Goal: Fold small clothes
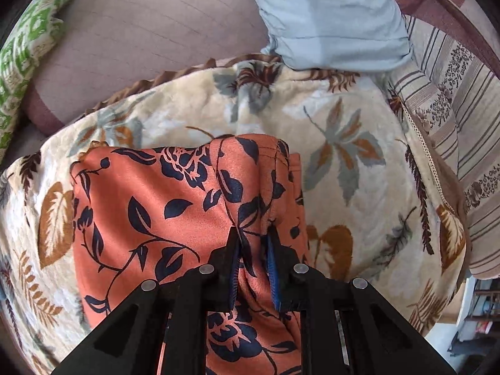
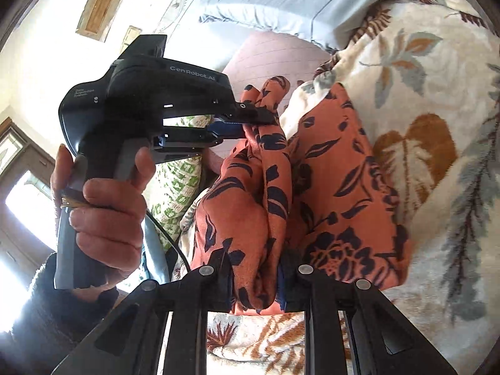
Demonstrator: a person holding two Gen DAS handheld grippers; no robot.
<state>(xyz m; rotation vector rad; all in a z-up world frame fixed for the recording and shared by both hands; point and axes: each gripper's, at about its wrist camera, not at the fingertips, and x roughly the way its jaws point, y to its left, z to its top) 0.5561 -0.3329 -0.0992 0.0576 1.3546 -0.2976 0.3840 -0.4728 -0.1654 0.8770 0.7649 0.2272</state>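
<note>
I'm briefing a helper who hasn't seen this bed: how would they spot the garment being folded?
Find the cream leaf-print blanket covering the bed. On it lies the garment, one edge pinched by the left gripper and right gripper. It alone is orange with dark navy flowers and vines; the pillow is plain pale blue.

One orange floral garment. One cream leaf-print blanket. One pale blue pillow. One green patterned cloth. Two grippers: left gripper, right gripper.
</note>
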